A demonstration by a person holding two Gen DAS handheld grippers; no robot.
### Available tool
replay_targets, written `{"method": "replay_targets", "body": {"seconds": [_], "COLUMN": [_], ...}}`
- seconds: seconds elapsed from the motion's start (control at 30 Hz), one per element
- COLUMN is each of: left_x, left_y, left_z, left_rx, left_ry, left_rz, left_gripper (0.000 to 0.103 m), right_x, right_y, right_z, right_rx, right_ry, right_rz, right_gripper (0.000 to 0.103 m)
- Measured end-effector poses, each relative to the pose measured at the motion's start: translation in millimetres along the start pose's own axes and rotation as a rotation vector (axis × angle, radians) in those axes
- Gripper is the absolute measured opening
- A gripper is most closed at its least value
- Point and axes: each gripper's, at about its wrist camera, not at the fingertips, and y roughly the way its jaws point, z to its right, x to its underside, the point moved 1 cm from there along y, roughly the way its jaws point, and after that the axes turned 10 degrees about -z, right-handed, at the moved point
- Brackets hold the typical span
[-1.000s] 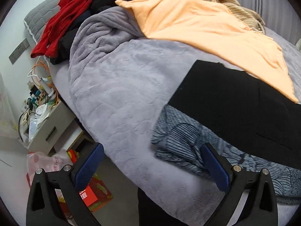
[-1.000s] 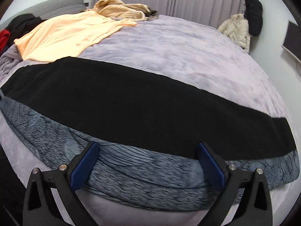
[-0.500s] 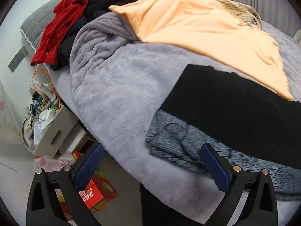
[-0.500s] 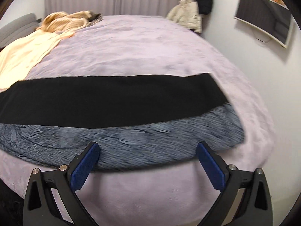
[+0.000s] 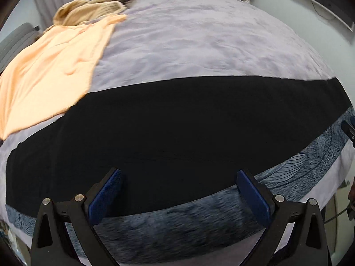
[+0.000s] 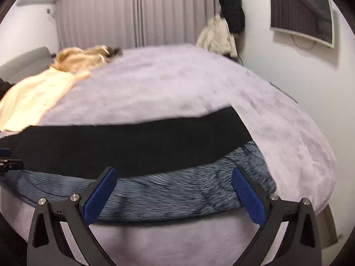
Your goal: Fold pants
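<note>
The black pants (image 5: 177,124) lie flat in a long strip across the lilac bed, on top of a blue-grey patterned cloth (image 5: 199,221) that shows along the near edge. In the right wrist view the pants (image 6: 124,146) end at the right, over the patterned cloth (image 6: 168,195). My left gripper (image 5: 178,196) is open and empty, over the near edge of the pants. My right gripper (image 6: 173,194) is open and empty, over the patterned cloth near the pants' right end. Each gripper's tip shows at the edge of the other's view.
An orange garment (image 5: 48,71) and a tan striped one (image 5: 88,8) lie at the far left of the bed (image 5: 199,40). In the right wrist view a wall screen (image 6: 301,22) and hanging coats (image 6: 224,33) stand at the right, curtains behind.
The left gripper has swung right, from the pants' left end and the bedside clutter to the middle of the pants. The right gripper has moved right to the pants' right end. Both stay open.
</note>
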Motion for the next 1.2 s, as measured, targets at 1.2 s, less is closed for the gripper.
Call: {"method": "replay_targets", "body": {"seconds": [1.2], "left_x": [-71.8], "left_y": [26.4], "left_z": [106.2], "left_rx": [-0.037], "left_ry": [-0.039], "left_rz": [-0.016], "left_gripper": [0.103], "right_x": [-7.7], "right_y": [35.3], "right_z": [13.0], "right_rx": [-0.300], "right_ry": [0.145], "right_rz": [0.037], "right_gripper": [0.103]}}
